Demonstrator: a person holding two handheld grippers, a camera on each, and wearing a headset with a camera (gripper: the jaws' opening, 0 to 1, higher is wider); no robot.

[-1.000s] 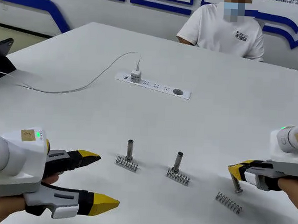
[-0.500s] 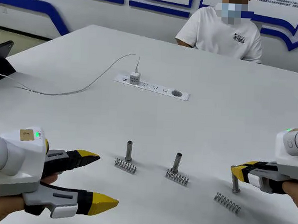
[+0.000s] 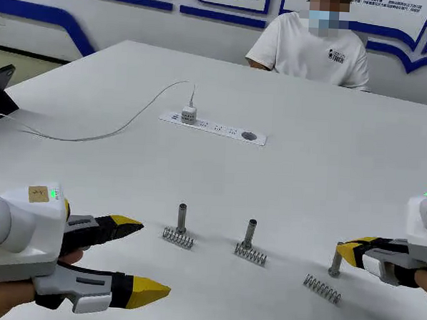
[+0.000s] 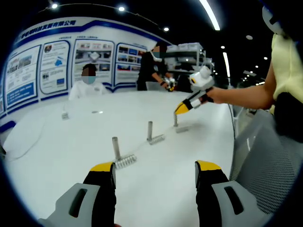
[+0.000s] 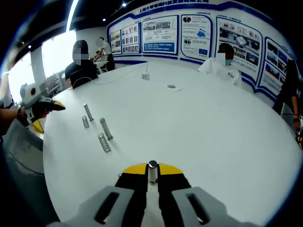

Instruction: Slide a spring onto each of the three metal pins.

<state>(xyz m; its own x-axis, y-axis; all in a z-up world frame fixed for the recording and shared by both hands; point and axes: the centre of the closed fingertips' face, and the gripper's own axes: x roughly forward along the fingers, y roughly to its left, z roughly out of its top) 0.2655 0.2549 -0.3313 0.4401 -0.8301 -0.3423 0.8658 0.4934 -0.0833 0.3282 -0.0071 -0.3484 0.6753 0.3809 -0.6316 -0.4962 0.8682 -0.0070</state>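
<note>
Bright, even illumination from ceiling strip lamps. Soft, short shadows beside the pins on the pale table. Washed-out window at left of right gripper view. Sharp head view; strong fisheye curvature toward edges of both gripper views.

The broad bench was seen in plain white. The upright metal pins and coiled wire springs were rendered in dull silver-grey. The left tool and right tool were tipped in yellow over black, with white housings. The wall behind was striped in blue on white.
</note>
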